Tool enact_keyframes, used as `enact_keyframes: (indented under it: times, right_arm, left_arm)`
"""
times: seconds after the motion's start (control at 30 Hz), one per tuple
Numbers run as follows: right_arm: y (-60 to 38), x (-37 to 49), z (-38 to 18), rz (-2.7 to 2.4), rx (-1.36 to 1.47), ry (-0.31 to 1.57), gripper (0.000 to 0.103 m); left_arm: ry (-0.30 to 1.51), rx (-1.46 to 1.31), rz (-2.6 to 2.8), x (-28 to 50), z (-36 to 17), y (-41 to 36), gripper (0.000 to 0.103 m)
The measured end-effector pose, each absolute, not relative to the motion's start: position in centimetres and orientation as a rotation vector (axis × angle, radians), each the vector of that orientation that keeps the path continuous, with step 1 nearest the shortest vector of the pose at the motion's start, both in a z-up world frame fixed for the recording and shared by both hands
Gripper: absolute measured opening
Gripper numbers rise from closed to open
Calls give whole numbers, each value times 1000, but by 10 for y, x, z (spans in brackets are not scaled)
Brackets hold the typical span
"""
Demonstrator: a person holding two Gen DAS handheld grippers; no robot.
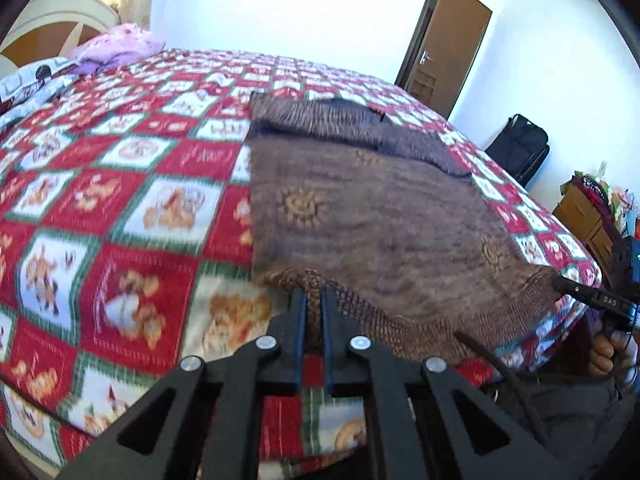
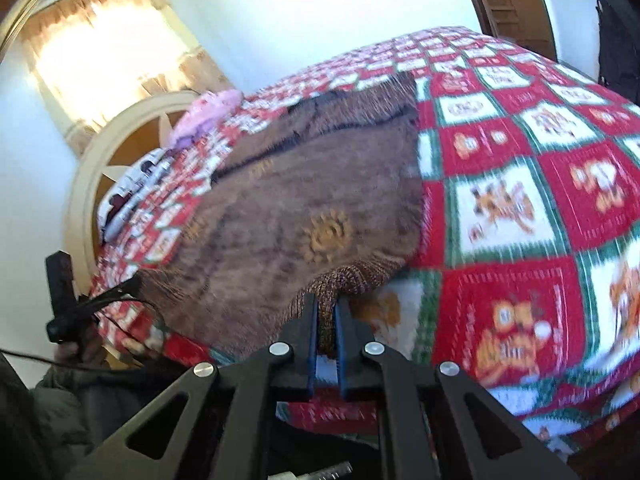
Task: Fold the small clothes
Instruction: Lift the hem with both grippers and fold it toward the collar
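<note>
A brown knitted sweater (image 1: 360, 208) with orange sun motifs lies spread on a red, white and green patchwork bedspread (image 1: 120, 184). My left gripper (image 1: 314, 300) is shut on the left corner of its ribbed hem. My right gripper (image 2: 328, 308) is shut on the right corner of the hem of the sweater (image 2: 304, 200). The right gripper also shows in the left wrist view (image 1: 560, 285) at the hem's far corner. The left gripper shows in the right wrist view (image 2: 134, 284) at the other corner. The sleeves look folded across the far part.
A pink bundle (image 1: 116, 46) and a printed pillow (image 1: 32, 84) lie at the head of the bed by a white headboard (image 1: 60, 12). A brown door (image 1: 448, 44), a black bag (image 1: 520, 148) and a cluttered wooden cabinet (image 1: 588, 216) stand to the right.
</note>
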State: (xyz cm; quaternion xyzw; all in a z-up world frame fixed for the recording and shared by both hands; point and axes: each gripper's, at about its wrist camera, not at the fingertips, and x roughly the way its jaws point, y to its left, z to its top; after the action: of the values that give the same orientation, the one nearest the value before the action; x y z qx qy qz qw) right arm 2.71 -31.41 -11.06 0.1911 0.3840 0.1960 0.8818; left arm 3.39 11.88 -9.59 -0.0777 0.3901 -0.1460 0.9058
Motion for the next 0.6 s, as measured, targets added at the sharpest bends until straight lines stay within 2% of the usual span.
enact_keyframes:
  times: [0.6]
  right_arm:
    - [-327,107,-31,385,412,574,7]
  left_arm:
    - [625,-253,-352,114,-37,114,7]
